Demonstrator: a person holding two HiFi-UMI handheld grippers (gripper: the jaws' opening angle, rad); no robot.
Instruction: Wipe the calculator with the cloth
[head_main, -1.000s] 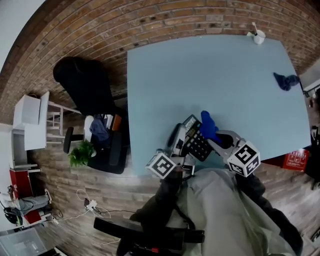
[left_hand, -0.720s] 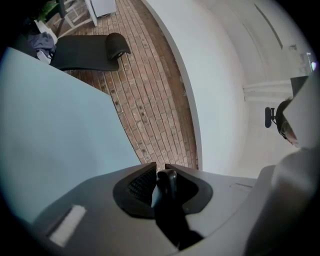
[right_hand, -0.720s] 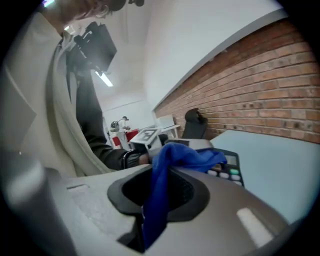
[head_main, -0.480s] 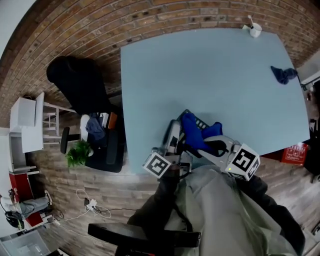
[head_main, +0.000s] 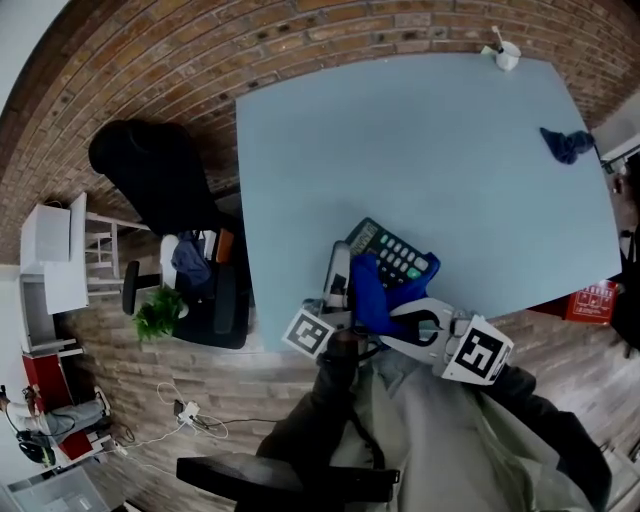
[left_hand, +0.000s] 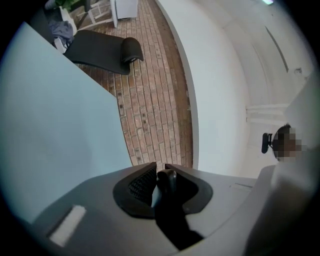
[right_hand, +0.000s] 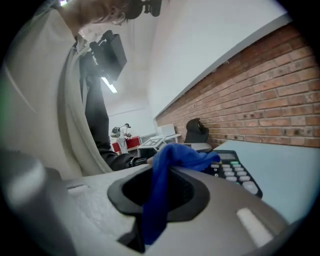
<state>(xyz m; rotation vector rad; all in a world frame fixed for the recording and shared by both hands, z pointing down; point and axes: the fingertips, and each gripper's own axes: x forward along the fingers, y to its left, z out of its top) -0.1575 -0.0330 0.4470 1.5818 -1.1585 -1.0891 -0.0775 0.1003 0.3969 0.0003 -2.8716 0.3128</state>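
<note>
Near the front edge of the light-blue surface (head_main: 420, 150), the calculator (head_main: 395, 257) is held tilted above the top, just in front of the person's body. The left gripper (head_main: 342, 262) has its jaws clamped on the calculator's near left edge, which shows as a thin dark slab in the left gripper view. The right gripper (head_main: 392, 316) has its jaws shut on the blue cloth (head_main: 368, 292). A second ago the cloth sat at the far end of the keypad, and half a second ago it covered most of the face. Now it is bunched at the near end, and the far keys and display are bare again. That reads as one full stroke drawn toward the person, so the wiping is under way, with further passes probably still needed
</note>
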